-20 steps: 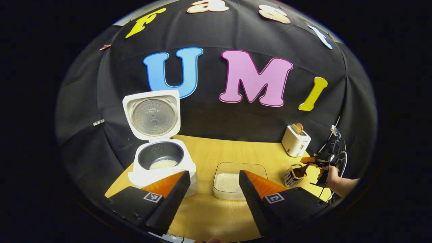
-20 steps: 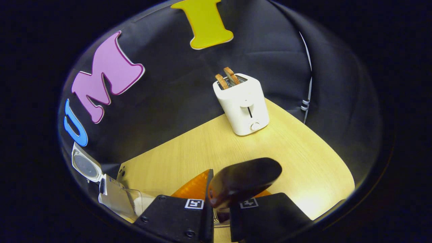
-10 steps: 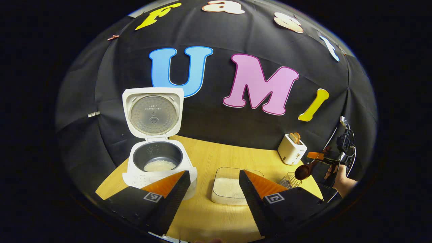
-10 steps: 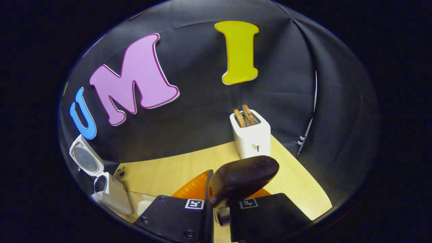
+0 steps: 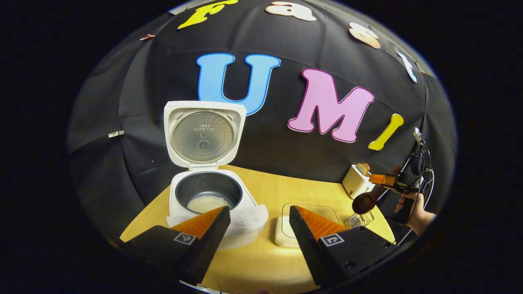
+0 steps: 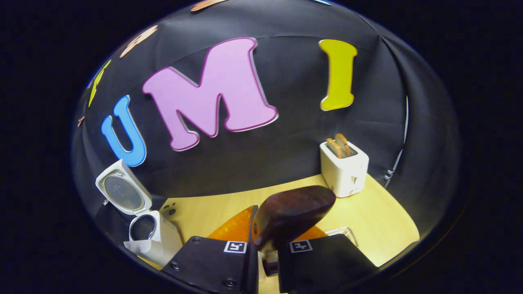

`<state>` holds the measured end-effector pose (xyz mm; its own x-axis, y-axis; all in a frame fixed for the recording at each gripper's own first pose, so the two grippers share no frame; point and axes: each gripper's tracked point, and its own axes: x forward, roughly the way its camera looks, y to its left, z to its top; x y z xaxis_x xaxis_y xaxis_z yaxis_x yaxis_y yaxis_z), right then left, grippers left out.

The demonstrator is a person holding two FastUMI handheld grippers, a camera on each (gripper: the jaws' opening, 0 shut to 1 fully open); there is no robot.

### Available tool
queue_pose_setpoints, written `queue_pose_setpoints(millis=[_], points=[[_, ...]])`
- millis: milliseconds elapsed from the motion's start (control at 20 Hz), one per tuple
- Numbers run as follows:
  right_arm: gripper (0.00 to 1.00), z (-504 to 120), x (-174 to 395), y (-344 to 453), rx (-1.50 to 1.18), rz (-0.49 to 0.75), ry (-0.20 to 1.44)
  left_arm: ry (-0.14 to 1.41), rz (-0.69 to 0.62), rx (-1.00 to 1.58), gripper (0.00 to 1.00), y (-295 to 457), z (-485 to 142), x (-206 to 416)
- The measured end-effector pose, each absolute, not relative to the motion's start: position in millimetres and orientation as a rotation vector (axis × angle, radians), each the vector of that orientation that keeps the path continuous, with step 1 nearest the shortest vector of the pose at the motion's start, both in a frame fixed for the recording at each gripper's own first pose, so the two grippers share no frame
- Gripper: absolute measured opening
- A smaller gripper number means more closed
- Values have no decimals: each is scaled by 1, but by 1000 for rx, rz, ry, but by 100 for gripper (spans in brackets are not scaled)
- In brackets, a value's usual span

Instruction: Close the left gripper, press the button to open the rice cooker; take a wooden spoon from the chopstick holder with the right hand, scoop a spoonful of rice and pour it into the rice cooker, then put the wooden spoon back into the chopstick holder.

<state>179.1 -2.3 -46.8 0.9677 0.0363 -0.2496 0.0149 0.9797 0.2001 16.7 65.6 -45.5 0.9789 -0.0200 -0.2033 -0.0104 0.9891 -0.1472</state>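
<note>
Rice cooker (image 5: 212,196) stands at the left of the wooden table (image 5: 261,261), lid (image 5: 203,134) swung fully up and standing upright behind the pot; a patch of white rice (image 5: 207,202) lies in the dark inner pot. Left gripper (image 5: 260,228) is low in front of the cooker, jaws wide apart with nothing between them; its left finger overlaps the cooker's front edge in the left gripper view, contact cannot be told. Clear rice container (image 5: 286,232) sits just right of the cooker, partly hidden behind the left gripper's right finger. Right gripper (image 6: 265,255) is closed on the handle of the wooden spoon (image 6: 292,216), both fingers pressing it, the dark bowl of the spoon jutting forward and up past the fingertips. In the left gripper view the same spoon (image 5: 365,201) hangs in the air above the wire chopstick holder (image 5: 358,219) at the table's right side, clear of it, held by a hand (image 5: 416,210) at the far right. White toaster (image 6: 344,167) with two slices in its slots stands at the back right corner, near the cloth wall.
</note>
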Motion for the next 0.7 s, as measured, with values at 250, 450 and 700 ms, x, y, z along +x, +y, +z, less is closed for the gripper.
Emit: queue_pose_setpoints(millis=[250,450,700], points=[[23,-89,186,61,185,39,284,234,-30,-117,94,93,-53,19],[23,-130,196,83,116,25,294,269,-45,-114,94,108,-67,20],[23,-186,199,88,76,-33,349,300,-42,-103,94,120,-88,18]])
